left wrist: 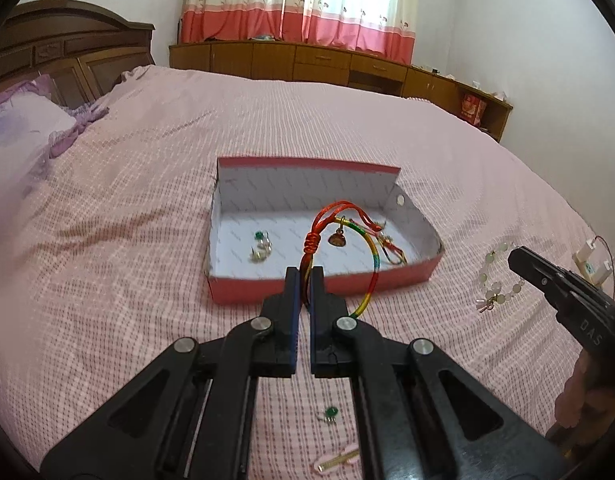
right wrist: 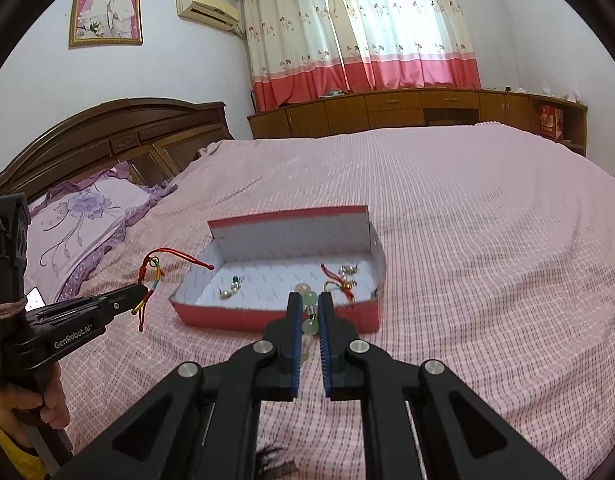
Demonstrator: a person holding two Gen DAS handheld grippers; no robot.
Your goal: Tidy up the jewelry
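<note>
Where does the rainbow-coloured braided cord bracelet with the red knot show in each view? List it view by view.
Left wrist: centre, the cord bracelet loops up from the shut left gripper.
Right wrist: left of centre, dangling from that gripper's tip.
Shared landmark: the red cardboard box.

Jewelry count on the bed

One red box [left wrist: 319, 286]; two cord bracelets, the rainbow one [left wrist: 373, 268] and a red one [right wrist: 339, 280] inside at 3 o'clock; one pale bead bracelet [right wrist: 309, 300]; one earring cluster [left wrist: 261, 246] inside at 9 o'clock; one green stud [left wrist: 330, 413] and one pink clip [left wrist: 339, 460] at 6 o'clock.
</note>
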